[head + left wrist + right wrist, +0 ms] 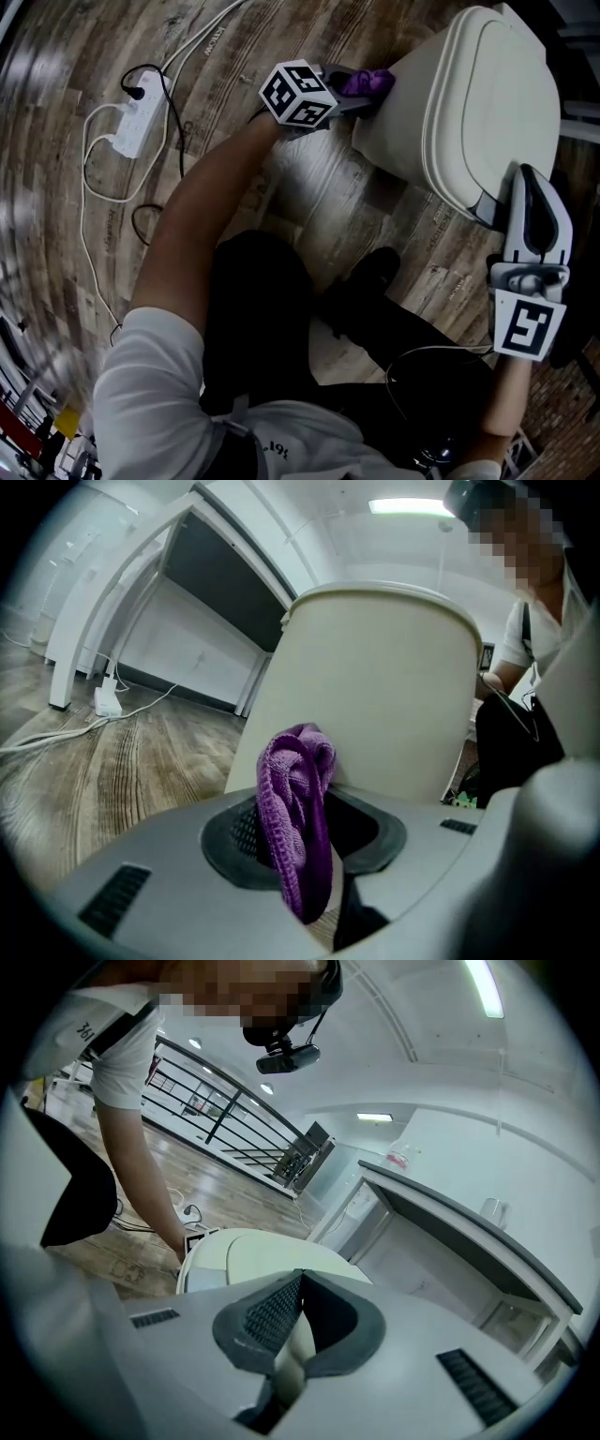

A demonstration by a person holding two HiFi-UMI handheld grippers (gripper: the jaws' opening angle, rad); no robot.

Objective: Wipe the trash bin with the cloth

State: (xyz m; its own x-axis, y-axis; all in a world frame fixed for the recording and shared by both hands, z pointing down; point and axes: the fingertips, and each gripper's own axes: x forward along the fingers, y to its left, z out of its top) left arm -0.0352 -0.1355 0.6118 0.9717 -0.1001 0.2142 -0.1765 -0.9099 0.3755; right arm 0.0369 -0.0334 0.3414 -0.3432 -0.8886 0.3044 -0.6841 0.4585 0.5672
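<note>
Closest in, the person's dark trousers and a black shoe (375,272) sit over the wooden floor (309,197), with both arms reaching out ahead.

On the right, the right tool (528,187) points at the near end of the trash bin (469,103). Its jaws are pressed together with nothing between them, and the right gripper view confirms it: the right tool (298,1283) has its pads meeting in a tight line. The cream lid of the trash bin (253,1255) is just beyond the tips.

Over on the left, the bare forearm stretches further out, and the left tool (361,96) is pinching the purple cloth (368,82). In the left gripper view the cloth (295,817) is bunched upright between the jaws of the left tool (305,855). Its top fold is right up against the pale side wall of the trash bin (375,686). So the cloth is on the bin's left flank, near the far end.

The bin stands on the floor with its lid down.

Further off to the left, a white power strip (131,127) lies on the floor with white and black cables looping around it, well apart from the bin.
</note>
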